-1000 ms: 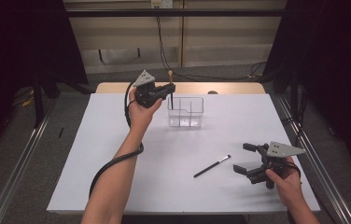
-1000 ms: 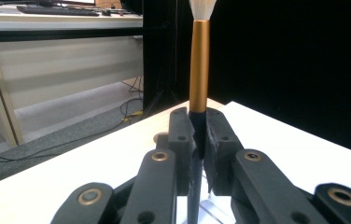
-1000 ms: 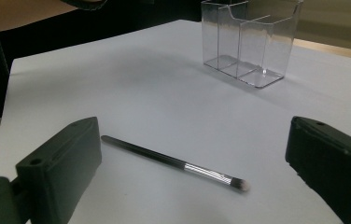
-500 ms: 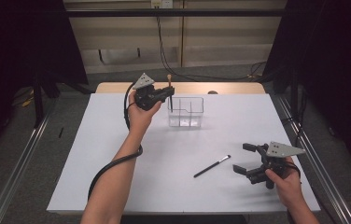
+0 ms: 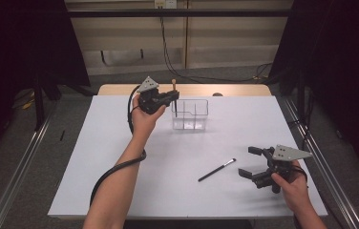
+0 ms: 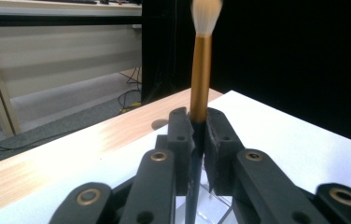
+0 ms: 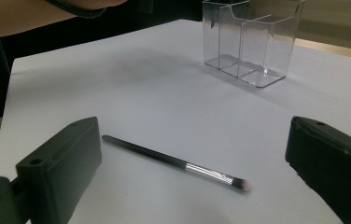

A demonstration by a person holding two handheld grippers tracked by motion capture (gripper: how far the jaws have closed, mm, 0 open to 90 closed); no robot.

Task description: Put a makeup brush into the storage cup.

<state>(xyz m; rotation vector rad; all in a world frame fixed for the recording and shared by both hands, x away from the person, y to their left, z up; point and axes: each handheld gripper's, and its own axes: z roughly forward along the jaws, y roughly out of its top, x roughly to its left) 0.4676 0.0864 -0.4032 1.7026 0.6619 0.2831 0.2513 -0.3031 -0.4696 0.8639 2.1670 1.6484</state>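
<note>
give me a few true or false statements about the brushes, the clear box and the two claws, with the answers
1. The left claw grips a gold-handled brush upright. True.
2. The clear box lies tipped on its side. False: it stands upright on the table.
3. The black brush lies flat on the table. True.
4. The right claw is shut on the black brush. False: its jaws stand open, the brush untouched.
5. The black brush stands inside the clear box. False: it lies apart from it, nearer the right claw.
</note>
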